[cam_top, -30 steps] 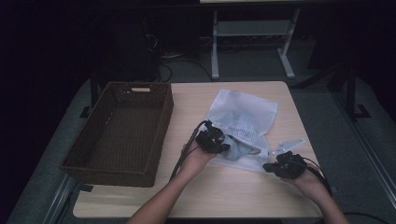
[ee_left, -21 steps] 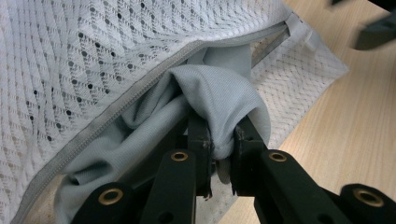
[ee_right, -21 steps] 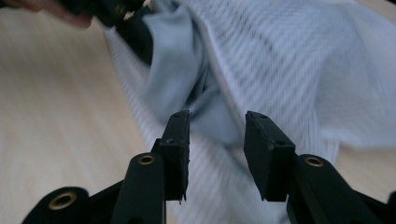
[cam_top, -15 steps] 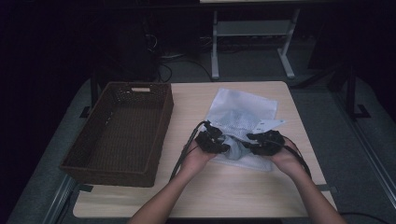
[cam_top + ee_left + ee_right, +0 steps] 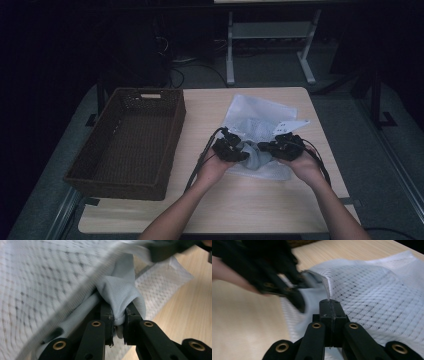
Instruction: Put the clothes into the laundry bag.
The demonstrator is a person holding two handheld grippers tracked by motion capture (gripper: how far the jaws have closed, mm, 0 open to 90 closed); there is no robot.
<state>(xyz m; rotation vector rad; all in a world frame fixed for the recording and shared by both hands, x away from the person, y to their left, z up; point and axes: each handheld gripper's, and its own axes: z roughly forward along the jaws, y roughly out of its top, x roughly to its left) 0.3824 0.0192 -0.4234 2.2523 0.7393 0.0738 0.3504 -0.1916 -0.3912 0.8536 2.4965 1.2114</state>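
The soft grey garment (image 5: 254, 155) sits half inside the white mesh laundry bag (image 5: 260, 117) at the surface's centre, basket at nine o'clock; left gripper (image 5: 117, 322) fingers clamp a grey fold, right gripper (image 5: 331, 305) fingers, just closing, pinch the bag's limp, light rim – grip hems

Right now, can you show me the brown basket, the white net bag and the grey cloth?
brown woven basket (image 5: 176, 116), high view, right rim.
white mesh laundry bag (image 5: 387, 297), right gripper view, netted face.
grey cloth (image 5: 120, 292), left gripper view, bunched fold above the jaws.
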